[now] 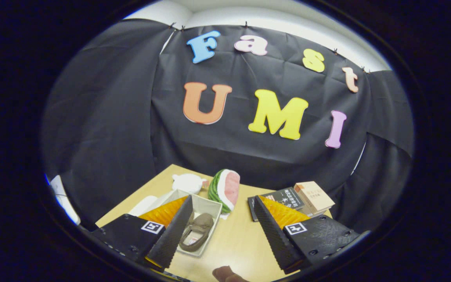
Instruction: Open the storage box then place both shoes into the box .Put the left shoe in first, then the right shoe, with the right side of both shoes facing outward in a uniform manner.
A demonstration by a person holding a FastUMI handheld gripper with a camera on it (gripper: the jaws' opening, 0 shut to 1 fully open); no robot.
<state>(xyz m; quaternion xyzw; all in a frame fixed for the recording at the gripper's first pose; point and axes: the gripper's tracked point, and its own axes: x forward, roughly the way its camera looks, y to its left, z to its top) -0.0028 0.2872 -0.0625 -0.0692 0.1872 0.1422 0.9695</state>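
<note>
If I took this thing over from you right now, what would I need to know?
Gripper: open, holding nothing, fingers spread above the light wooden table.
White fabric storage box: open, partly behind the left finger, beside the plush watermelon slice.
One brown shoe already lies inside the box; which shoe it is I cannot tell.
A brown object sits at the near table edge between the fingers, possibly the second shoe, mostly cut off.
Done: box opened, first shoe in.
Left: pick up the other shoe and place it in the box, facing the same way.
</note>
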